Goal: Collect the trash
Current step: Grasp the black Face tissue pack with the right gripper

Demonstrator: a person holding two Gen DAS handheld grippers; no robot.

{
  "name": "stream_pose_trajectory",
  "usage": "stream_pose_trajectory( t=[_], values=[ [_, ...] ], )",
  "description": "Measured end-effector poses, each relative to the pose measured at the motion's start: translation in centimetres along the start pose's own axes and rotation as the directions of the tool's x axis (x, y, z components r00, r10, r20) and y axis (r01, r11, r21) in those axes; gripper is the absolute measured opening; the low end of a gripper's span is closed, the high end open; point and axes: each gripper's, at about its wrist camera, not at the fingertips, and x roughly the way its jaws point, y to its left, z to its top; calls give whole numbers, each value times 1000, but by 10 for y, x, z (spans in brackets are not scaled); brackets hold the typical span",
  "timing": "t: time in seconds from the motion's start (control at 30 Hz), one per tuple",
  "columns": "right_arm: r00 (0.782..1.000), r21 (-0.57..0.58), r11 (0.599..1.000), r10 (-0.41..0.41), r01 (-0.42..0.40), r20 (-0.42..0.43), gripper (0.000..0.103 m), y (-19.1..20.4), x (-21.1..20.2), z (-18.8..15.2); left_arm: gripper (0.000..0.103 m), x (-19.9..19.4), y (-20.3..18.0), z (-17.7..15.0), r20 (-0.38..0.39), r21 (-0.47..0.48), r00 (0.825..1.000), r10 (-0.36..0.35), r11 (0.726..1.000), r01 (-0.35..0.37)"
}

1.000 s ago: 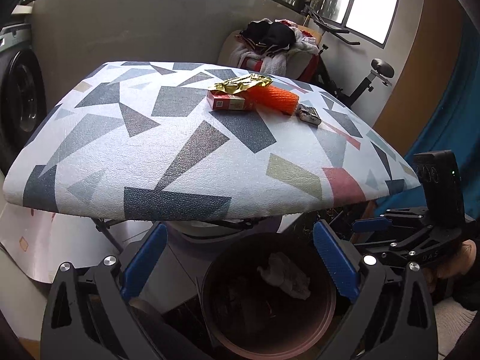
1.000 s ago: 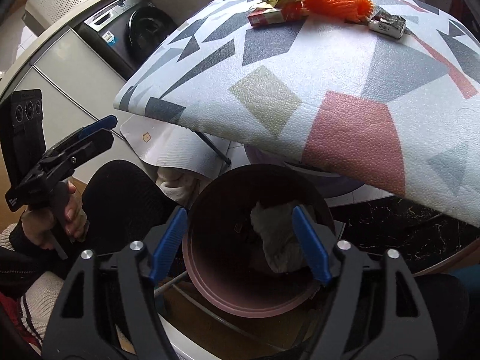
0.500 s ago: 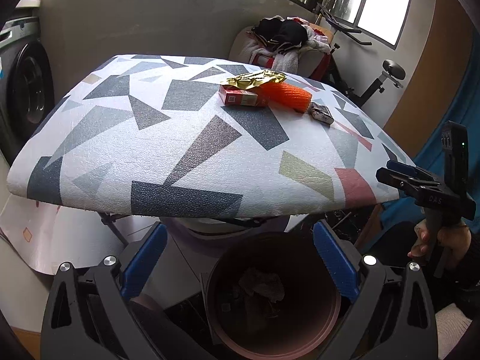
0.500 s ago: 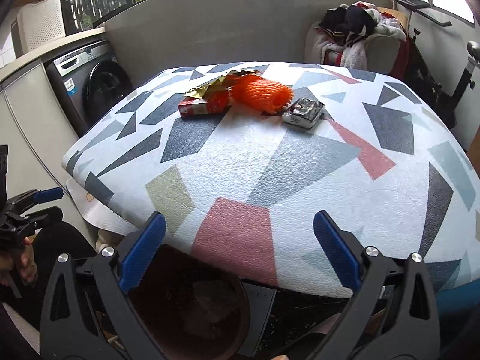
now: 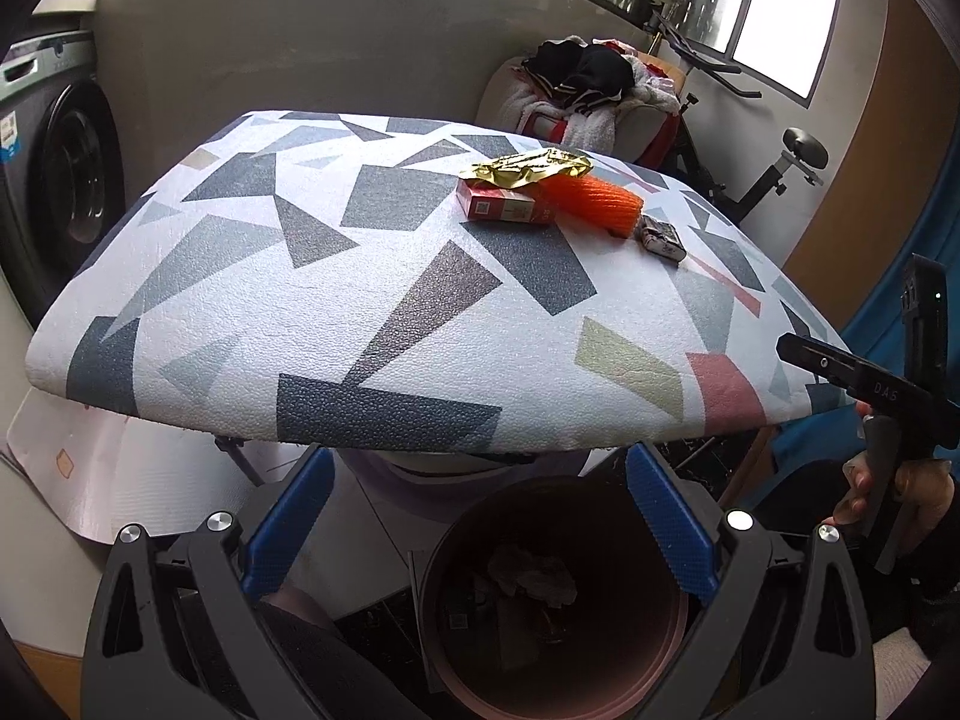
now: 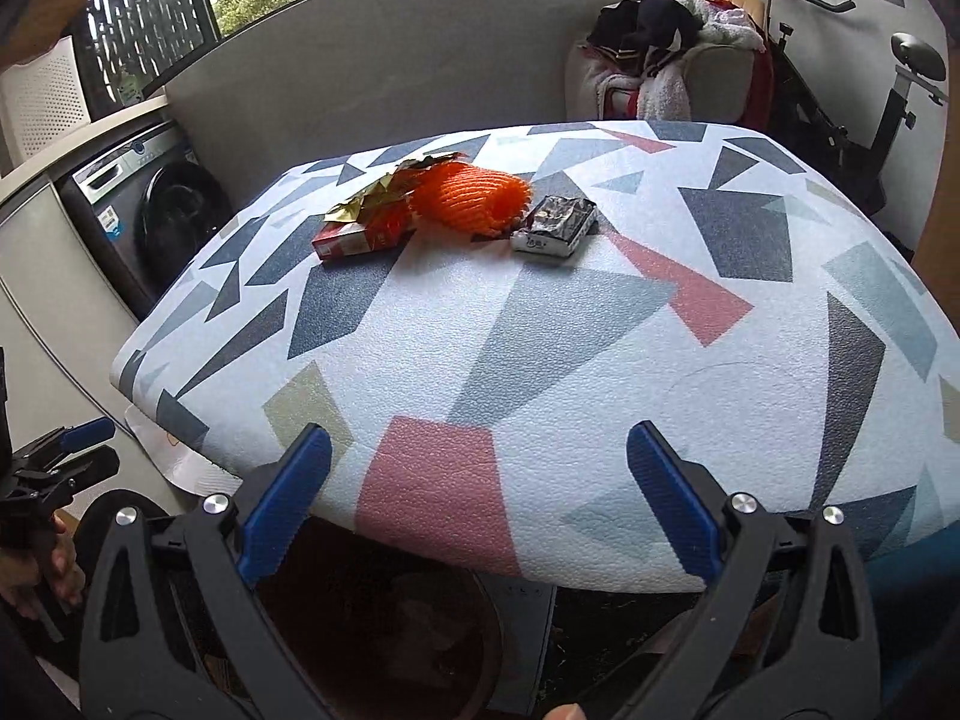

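— What trash lies near the orange foam net [image 6: 471, 201]?
— A red carton [image 6: 360, 235] touches its left, crumpled gold foil [image 6: 384, 192] on top; a crushed silver pack [image 6: 555, 225] lies just right.
— And the bin [image 5: 555, 600]?
— Below the tabletop [image 5: 384, 300] edge, crumpled paper [image 5: 534, 576] inside.

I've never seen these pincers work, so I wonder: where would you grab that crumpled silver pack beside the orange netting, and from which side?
Probably across its two long edges, coming down from above with the right gripper, which is open. The silver pack lies flat on the table, so only its narrow width fits between the fingers. Its right side is free; the orange netting crowds its left.
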Motion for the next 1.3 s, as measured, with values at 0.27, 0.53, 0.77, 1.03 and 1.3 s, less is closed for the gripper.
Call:
stream_pose_trajectory(
  t=[0.27, 0.53, 0.77, 1.03, 1.3],
  values=[
    [1000, 4, 1000, -13, 13, 21, 97, -22, 17, 49, 96, 2, 4, 32, 56, -19, 998, -19, 1000, 20],
    [994, -20, 995, -101, 100, -42, 97, -40, 81, 105, 96, 18, 21, 56, 64, -68, 998, -3, 998, 7],
    [984, 49, 986, -155, 159, -88, 97, -58, 132, 142, 96, 31, 34, 76, 73, -86, 997, 14, 996, -8],
    [975, 6, 985, -167, 170, -148, 77, -54, 172, 146, 96, 49, 34, 85, 57, -93, 998, 6, 996, -1],
    [982, -46, 992, -127, 121, -137, 49, -44, 171, 139, 96, 66, 23, 86, 35, -74, 999, -4, 997, 6]
  ],
)
